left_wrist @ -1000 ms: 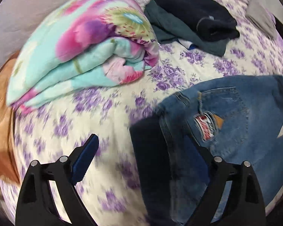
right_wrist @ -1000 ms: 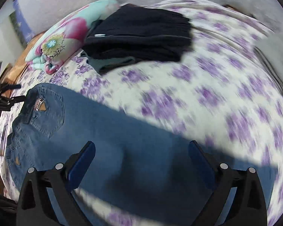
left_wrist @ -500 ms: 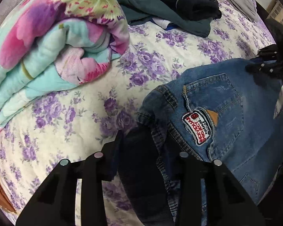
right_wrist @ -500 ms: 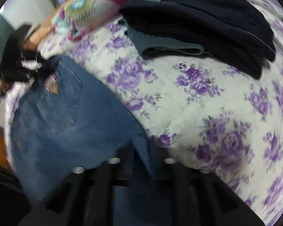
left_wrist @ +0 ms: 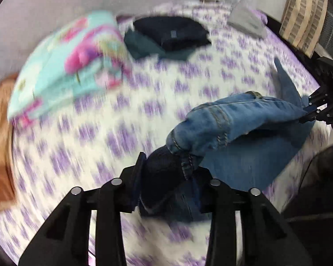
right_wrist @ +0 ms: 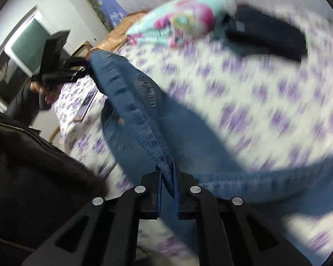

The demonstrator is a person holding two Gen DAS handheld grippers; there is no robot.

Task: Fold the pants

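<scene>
Both grippers clamped on the jeans (left_wrist: pixel 228 119), denim lifted and stretched between them above the purple-flowered bedsheet (left_wrist: pixel 113 133). Left gripper (left_wrist: pixel 171 177): jaws partway apart and opening, thick bunched waistband wedged between the pads. Right gripper (right_wrist: pixel 167 190): jaws nearly together, pinching a thin seamed edge of the jeans. Lower part of the denim trailing on the sheet. Far side of the bed: folded floral blanket (left_wrist: pixel 73 64), pile of dark clothes (left_wrist: pixel 168 35) just beside it, grey garment (left_wrist: pixel 246 22) well apart. Surroundings blurred
</scene>
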